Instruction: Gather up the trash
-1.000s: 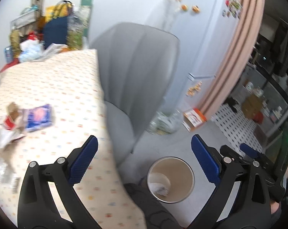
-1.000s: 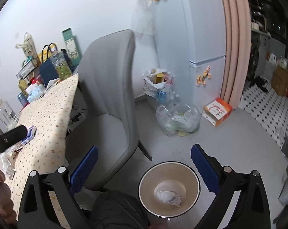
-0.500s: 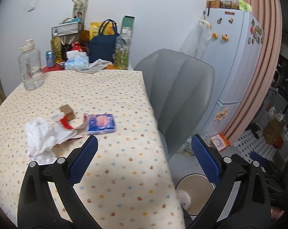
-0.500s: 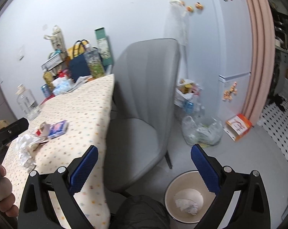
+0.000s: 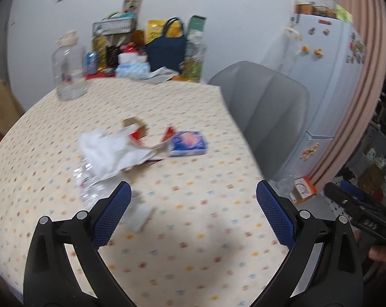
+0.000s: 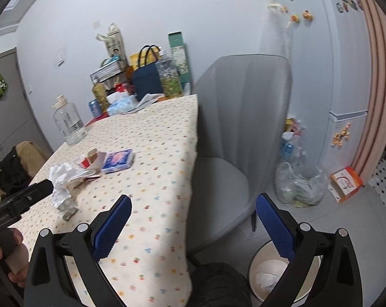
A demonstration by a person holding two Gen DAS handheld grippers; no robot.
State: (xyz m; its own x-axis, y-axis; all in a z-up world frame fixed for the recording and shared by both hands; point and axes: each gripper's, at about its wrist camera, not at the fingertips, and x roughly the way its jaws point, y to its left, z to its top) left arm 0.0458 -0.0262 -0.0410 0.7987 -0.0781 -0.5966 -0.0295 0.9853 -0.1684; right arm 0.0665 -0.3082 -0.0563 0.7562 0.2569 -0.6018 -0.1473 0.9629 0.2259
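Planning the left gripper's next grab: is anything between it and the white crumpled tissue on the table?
Nothing visible blocks it. The left gripper is open above bare tablecloth; the white tissue lies ahead to its left, with crumpled clear plastic just before it.

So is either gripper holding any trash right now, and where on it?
Nothing is held. The left gripper and right gripper both have open, empty jaws.

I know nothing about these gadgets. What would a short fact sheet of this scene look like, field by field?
left tool: open, holding nothing, over the table
right tool: open, holding nothing, at the table edge
trash on table: white tissue, clear plastic wrap, torn red and white carton, blue packet
bin: on the floor by the grey chair, white paper inside
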